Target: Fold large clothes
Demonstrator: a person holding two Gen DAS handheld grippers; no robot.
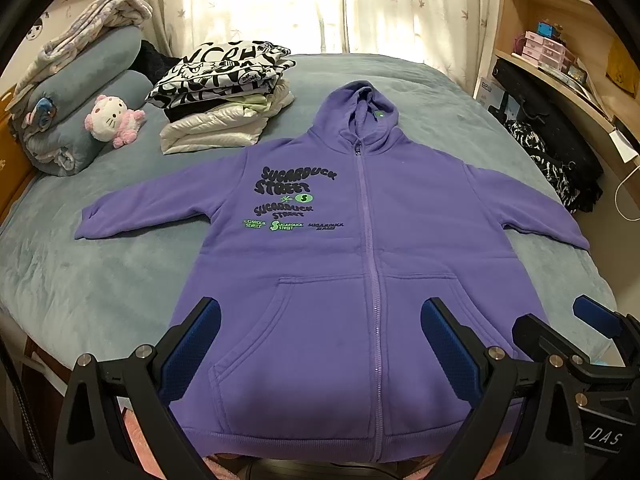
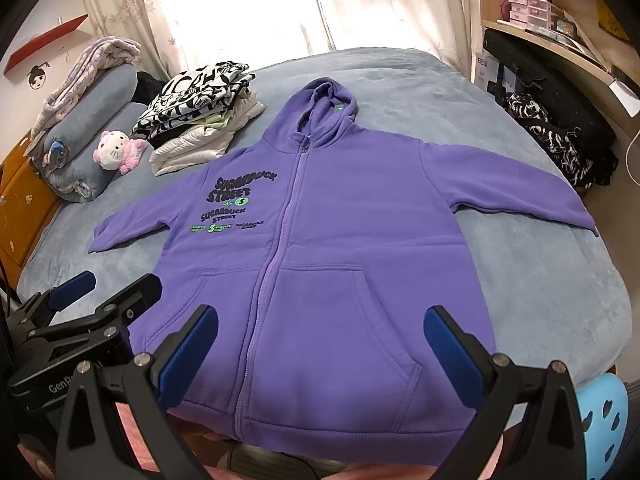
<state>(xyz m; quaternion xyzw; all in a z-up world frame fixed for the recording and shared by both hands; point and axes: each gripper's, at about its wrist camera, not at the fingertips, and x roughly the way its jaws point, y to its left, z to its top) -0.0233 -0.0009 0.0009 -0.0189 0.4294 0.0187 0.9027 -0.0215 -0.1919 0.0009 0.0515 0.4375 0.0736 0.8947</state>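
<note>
A purple zip hoodie (image 1: 352, 240) (image 2: 332, 240) lies flat and face up on the grey-blue bed (image 1: 92, 272), zipped, sleeves spread to both sides, hood toward the window. My left gripper (image 1: 320, 320) hovers open above the hoodie's lower left pocket area, nothing between its blue pads. My right gripper (image 2: 320, 324) hangs open over the lower right pocket, empty too. Each gripper shows in the other's view: the right gripper (image 1: 560, 320) at the right edge, the left gripper (image 2: 116, 284) at the lower left.
A stack of folded clothes (image 1: 228, 96) sits beyond the left sleeve, beside a pink plush toy (image 1: 114, 120) and rolled blankets (image 1: 80, 92). Dark patterned clothing (image 1: 552, 160) lies at the bed's right edge under wooden shelves (image 1: 560, 40). A blue stool (image 2: 604, 420) stands near the bed's corner.
</note>
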